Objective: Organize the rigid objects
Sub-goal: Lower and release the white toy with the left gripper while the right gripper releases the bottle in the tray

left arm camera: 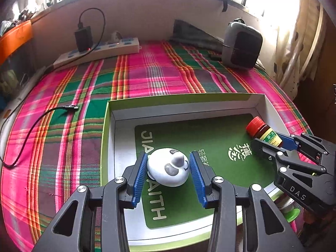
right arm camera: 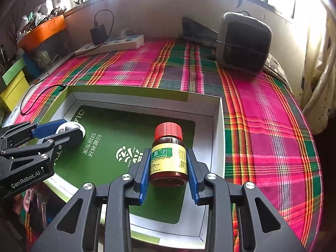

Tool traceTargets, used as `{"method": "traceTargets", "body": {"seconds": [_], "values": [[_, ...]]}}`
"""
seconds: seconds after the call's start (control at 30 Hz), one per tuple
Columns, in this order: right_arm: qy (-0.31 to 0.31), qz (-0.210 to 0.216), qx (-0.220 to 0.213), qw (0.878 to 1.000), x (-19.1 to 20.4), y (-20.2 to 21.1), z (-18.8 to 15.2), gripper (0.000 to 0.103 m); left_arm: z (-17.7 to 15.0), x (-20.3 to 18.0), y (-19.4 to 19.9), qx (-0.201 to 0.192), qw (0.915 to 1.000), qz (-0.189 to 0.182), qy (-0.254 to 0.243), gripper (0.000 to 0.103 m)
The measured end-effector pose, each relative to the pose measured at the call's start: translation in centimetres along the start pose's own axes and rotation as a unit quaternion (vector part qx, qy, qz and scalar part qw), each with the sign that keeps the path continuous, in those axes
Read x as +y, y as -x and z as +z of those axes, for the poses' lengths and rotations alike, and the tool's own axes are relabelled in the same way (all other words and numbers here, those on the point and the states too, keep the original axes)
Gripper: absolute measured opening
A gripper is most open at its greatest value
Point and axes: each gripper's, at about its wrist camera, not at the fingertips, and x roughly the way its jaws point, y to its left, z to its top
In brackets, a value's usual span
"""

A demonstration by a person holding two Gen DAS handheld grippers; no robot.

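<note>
Left tool (left arm camera: 168, 168) pinches a white panda-faced figure (left arm camera: 168, 169) between its blue pads, over the near-left part of an open box (left arm camera: 109, 138) with a green printed floor. Right tool (right arm camera: 169, 172) pinches a brown pill bottle (right arm camera: 169, 159) with a red cap and yellow-green label; pads press on both sides of the label, cap pointing toward the far side. Bottle sits over the right part of the same box, whether resting on the floor or just above it I cannot tell. Box lies on a pink-and-green plaid cloth (left arm camera: 147, 75). Far side of the cloth: white power strip (left arm camera: 98, 51) with a black adapter plugged in at left, grey rounded device (left arm camera: 241, 44) at right. Black cable (left arm camera: 31, 126) trails across the cloth left of the box.
</note>
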Motion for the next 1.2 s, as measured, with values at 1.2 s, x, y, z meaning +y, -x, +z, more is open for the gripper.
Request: {"method": "traceTargets", "body": {"seconds": [1.2], "values": [[-0.018, 0.016, -0.048, 0.999, 0.4, 3.8, -1.2, 0.045, -1.8, 0.4, 5.1, -0.047, 0.9988, 0.002, 0.014, 0.051]]}}
